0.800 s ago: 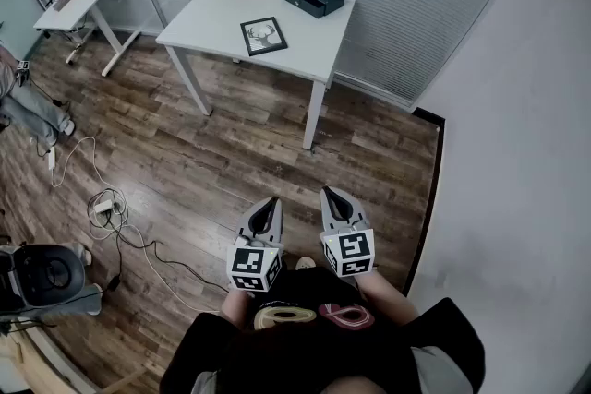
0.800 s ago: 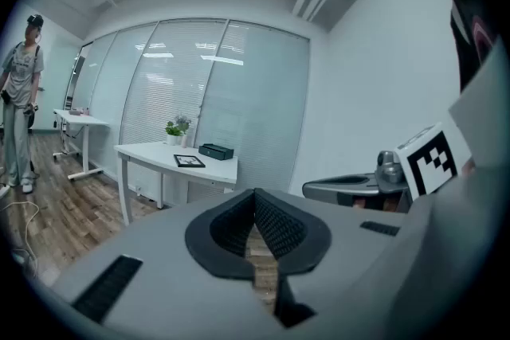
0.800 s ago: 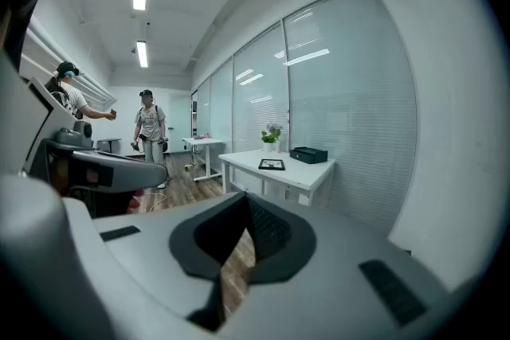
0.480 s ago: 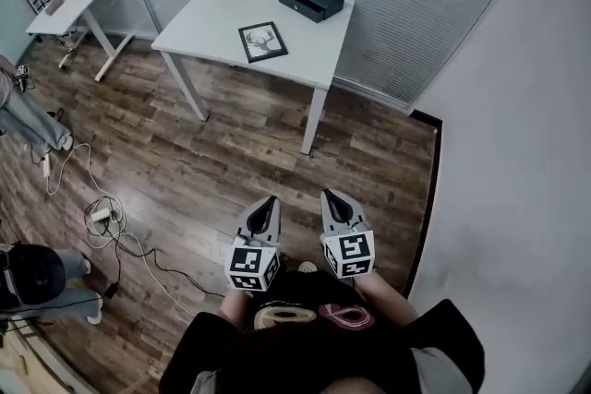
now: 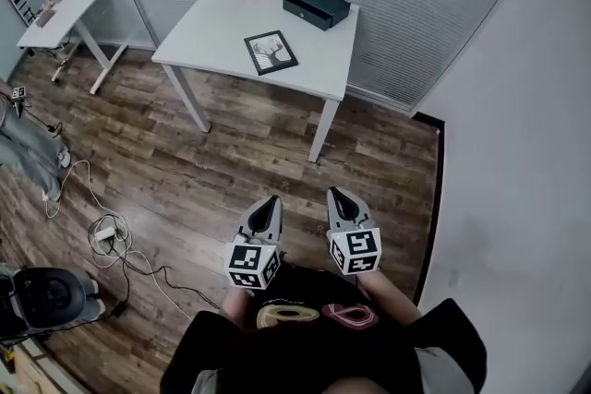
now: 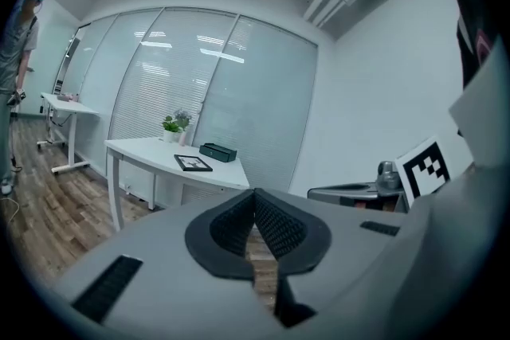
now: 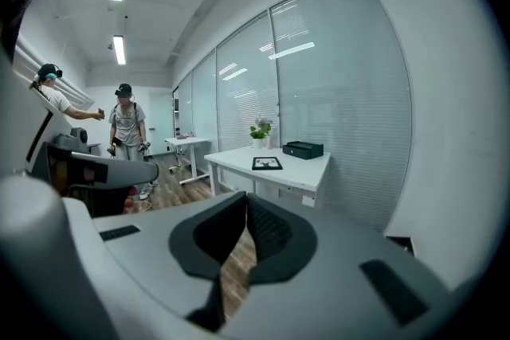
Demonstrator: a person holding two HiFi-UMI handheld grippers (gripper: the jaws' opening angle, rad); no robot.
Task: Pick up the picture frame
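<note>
Barely started, by the look of it. Lying flat and untouched on the white rectangular table [image 5: 217,32], near a dark flat box [image 5: 317,5]: the black-rimmed picture frame with a pale print [image 5: 271,52]. Well apart from it, held low over the wooden floor: left gripper [image 5: 267,206] and right gripper [image 5: 338,201], both pressed together on nothing. Left to do: approaching the table, spreading a pair of jaws, gripping the frame, lifting.
</note>
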